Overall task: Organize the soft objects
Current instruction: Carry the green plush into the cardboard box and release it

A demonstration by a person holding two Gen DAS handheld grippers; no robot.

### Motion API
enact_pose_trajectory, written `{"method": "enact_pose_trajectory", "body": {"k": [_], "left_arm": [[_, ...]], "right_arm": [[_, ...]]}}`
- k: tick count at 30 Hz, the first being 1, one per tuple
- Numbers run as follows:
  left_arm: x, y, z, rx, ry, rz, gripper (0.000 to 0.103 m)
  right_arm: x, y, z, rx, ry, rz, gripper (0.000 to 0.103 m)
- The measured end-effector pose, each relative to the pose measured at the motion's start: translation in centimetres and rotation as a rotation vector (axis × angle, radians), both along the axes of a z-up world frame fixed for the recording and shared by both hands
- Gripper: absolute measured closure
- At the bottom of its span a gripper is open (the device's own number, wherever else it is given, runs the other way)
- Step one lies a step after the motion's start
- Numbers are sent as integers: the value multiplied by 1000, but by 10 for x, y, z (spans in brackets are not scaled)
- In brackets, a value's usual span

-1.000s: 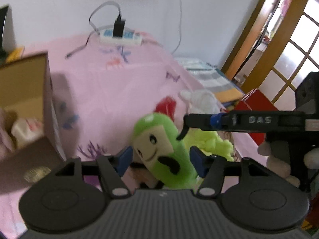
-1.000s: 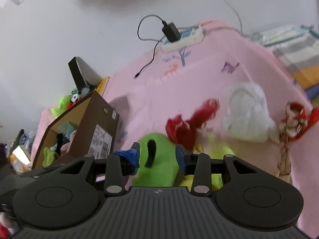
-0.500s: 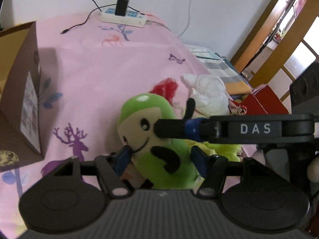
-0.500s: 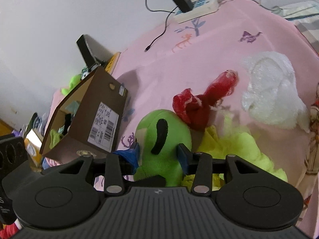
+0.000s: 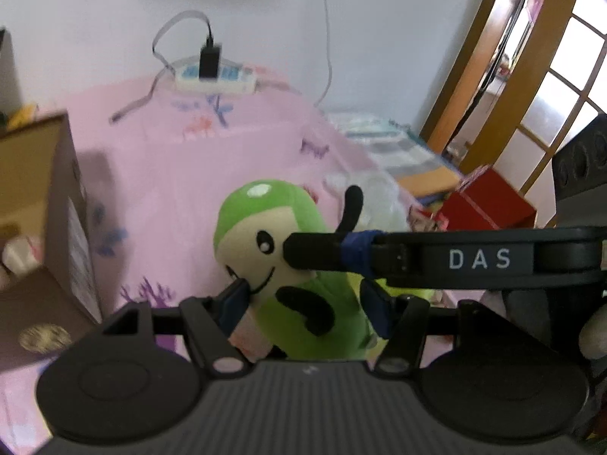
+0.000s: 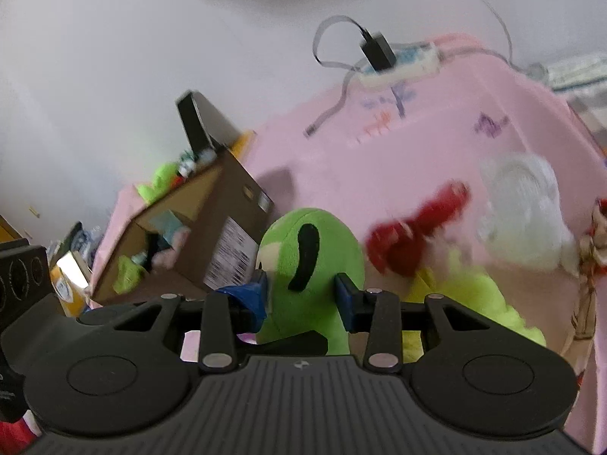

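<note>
I'm closing both my left gripper [image 5: 303,305] and right gripper [image 6: 301,297] on the green plush [image 5: 292,265], with the cardboard box [image 6: 212,235] edge close beside and pink sheet [image 5: 182,174] lying open beyond.

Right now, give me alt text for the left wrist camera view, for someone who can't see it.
A green plush toy with a smiling face sits between the closing fingers of the left gripper, while the right gripper reaches in from the right across its face. Behind lie a pink sheet, an open cardboard box at left and a power strip.
</note>
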State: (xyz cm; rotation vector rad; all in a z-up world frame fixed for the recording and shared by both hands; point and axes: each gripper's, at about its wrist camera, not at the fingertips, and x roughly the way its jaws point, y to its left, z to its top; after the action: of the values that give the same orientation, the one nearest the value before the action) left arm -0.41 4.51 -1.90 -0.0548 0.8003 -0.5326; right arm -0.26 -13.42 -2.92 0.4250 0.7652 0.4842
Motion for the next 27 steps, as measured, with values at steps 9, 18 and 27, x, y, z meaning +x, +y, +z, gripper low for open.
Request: {"method": "enact_pose_trajectory", "body": {"k": [9,18,27], "left_arm": [[-9,66,65,-1,-217,88,41],[10,155,80,49,-287,184,41],[57,213,34,26,-88,203,41]], "right_arm": [[18,62,48,94,-149,68,81],[53,160,59,87,-178,136,81],[73,238,37,-173,-92,125,81]]}}
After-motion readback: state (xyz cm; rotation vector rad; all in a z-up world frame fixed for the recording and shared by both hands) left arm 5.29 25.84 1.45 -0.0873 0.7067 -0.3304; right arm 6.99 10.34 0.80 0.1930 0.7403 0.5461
